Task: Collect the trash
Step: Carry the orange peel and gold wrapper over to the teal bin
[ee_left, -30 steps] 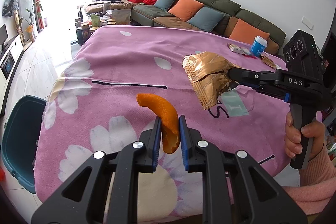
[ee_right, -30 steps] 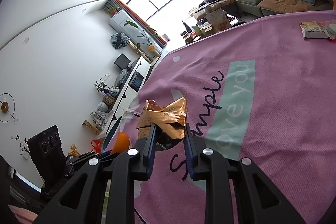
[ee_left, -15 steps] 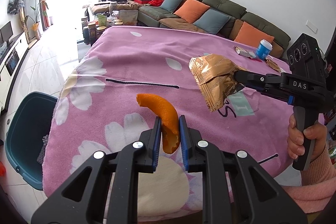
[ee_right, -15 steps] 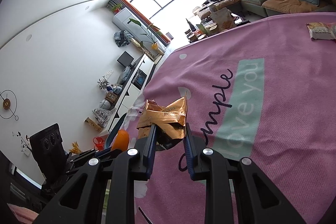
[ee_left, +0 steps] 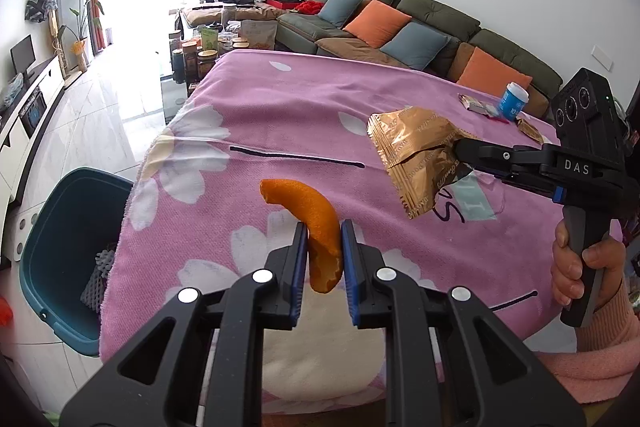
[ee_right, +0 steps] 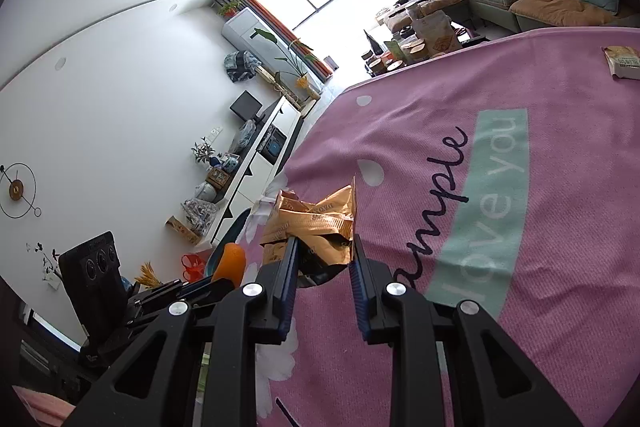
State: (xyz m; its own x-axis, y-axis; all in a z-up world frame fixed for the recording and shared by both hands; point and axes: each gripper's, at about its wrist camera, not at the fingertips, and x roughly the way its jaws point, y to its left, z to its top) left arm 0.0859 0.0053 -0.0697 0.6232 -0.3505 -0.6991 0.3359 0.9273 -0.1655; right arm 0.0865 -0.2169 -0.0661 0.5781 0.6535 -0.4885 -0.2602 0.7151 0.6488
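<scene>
Orange peel (ee_left: 316,227) gripped upright in left gripper (ee_left: 324,255) fingers, tip curling left; gold wrapper (ee_left: 416,155) pinched by right gripper (ee_right: 322,259).

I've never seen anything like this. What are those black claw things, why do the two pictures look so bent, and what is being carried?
There is no robot here. A person holds a hand-held pincer in each hand, and each pincer carries a wide-angle camera looking along its fingers; that lens bends the room.

One picture comes from the left gripper, which is closed on an orange peel. In it you also see the right gripper and the hand holding its grip.

The other picture comes from the right gripper, closed on a crumpled gold wrapper.

Below lies a table under a pink flowered cloth. At its far side are a blue cup and some small packets. A teal bin stands on the floor beside the table.
</scene>
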